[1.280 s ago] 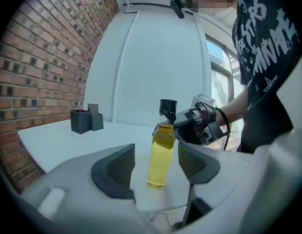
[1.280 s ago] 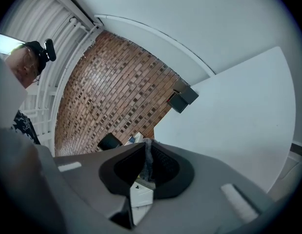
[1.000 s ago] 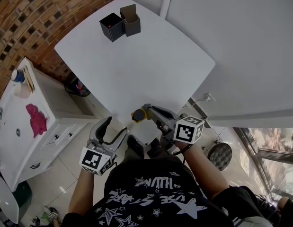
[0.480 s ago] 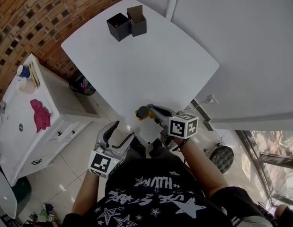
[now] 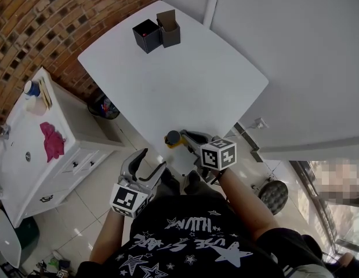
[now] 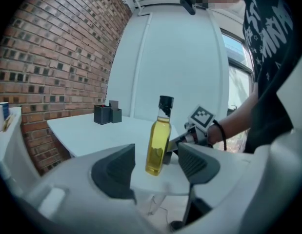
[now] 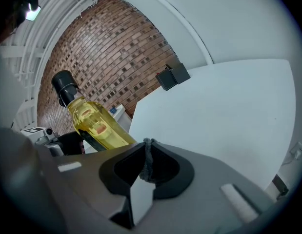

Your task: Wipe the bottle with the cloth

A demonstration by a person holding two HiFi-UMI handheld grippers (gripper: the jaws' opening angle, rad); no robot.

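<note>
**Oil bottle stands at worktop corner**

The bottle (image 5: 173, 138) stands upright on the white worktop's (image 5: 185, 74) near corner. The right tool (image 7: 147, 150) pinches a thin grey cloth (image 7: 149, 165) beside it, while the left tool (image 6: 155, 165) hangs with jaws spread

Only unreadable stylised print on black shirt (image 5: 191, 236)

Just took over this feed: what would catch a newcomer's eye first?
A black-capped bottle of yellow liquid stands upright at the white table's near corner. Close beside it the right gripper is shut on a thin grey cloth, while the left gripper hangs open off the table's edge, aimed at the bottle. Two dark boxes sit at the far corner.
</note>
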